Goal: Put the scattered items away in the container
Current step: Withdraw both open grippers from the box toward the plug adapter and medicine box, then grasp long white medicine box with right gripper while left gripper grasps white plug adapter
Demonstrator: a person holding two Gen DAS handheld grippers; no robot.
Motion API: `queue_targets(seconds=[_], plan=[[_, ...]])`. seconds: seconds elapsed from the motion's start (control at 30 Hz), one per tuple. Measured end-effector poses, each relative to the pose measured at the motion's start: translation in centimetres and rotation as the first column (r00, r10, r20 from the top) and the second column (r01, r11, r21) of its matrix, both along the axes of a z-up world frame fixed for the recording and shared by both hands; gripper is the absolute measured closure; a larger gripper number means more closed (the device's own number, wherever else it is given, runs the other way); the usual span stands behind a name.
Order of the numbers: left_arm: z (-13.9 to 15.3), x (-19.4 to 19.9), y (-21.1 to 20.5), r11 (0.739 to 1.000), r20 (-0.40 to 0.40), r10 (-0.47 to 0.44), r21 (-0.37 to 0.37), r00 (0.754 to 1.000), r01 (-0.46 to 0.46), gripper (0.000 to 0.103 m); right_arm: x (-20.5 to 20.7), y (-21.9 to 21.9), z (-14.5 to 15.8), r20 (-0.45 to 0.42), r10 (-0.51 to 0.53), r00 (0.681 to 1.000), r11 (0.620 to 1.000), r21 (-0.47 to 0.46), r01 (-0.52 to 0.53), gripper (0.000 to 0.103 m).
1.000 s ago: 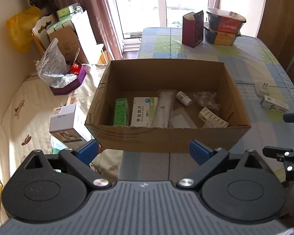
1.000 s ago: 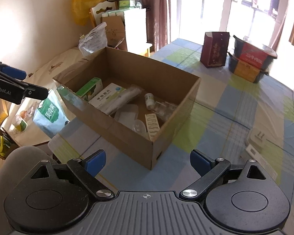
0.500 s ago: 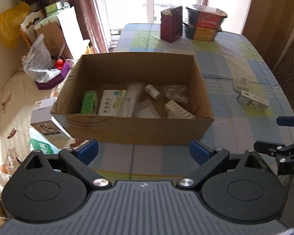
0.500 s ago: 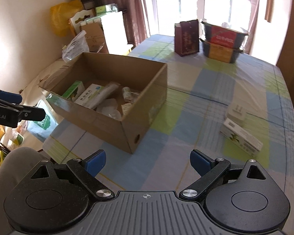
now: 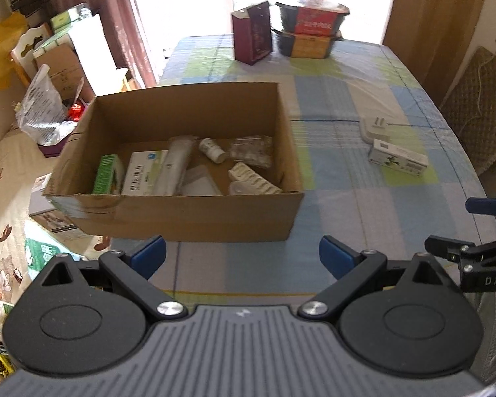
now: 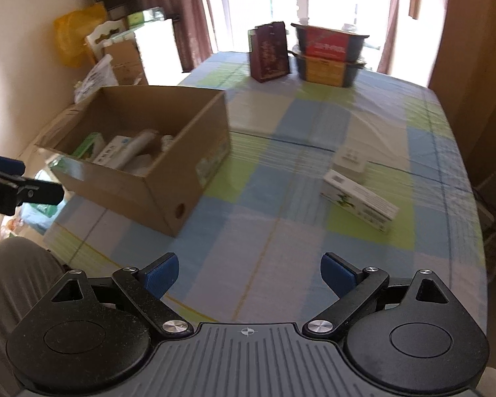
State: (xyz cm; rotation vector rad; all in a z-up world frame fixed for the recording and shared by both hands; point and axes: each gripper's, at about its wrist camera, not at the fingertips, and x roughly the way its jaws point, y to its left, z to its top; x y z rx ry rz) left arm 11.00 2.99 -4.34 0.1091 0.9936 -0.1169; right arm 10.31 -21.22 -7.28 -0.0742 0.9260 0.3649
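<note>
Both tools gape wide with nothing between their blue pads. We hold the left tool [image 5: 242, 254] low over the near edge of the desk [image 5: 344, 125], facing the near wall of the box [image 5: 188, 213]; our right tool [image 6: 249, 272] hangs over the checked cloth to the right of the box [image 6: 168, 195], and its tip shows at the right edge of the left view.

We see the box standing open at the desk's left side, already holding several things: a green carton [image 5: 106, 173] upright against the left wall, a white carton [image 5: 142, 172] beside it, a pale tube [image 5: 175, 165] lying lengthwise, a small bottle [image 5: 212, 150] on its side, a clear bag [image 5: 252, 150] toward the far right corner, and a blister pack [image 5: 253, 180] near the front right.

Two items lie outside, well apart from the box on the right half of the desk: a white plug [image 5: 377, 129] and, just in front of it and touching or nearly so, a white pack [image 5: 398, 158] with green print, which we see lying flat and angled [image 6: 360, 200].

At the far end stand a dark red carton [image 5: 253, 31] and two stacked tubs [image 5: 309, 28].
</note>
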Motion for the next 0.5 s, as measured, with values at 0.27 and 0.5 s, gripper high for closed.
queue_targets(seconds=[0.27,0.5], plan=[[-1.7,1.0,-4.8,0.995,-0.029,-0.102,-0.016,0.994,0.101,0.005,0.1,-4.7,-0.6,0.006,-0.123,0.992,0.992,-0.014,0.123,0.005],[-3.2,2.9,-9.4,0.975,-0.037,-0.22,-0.036,0.975,0.218,0.005,1.1,-9.2,-1.5,0.004,-0.233,0.973,0.972,-0.014,0.233,0.005]])
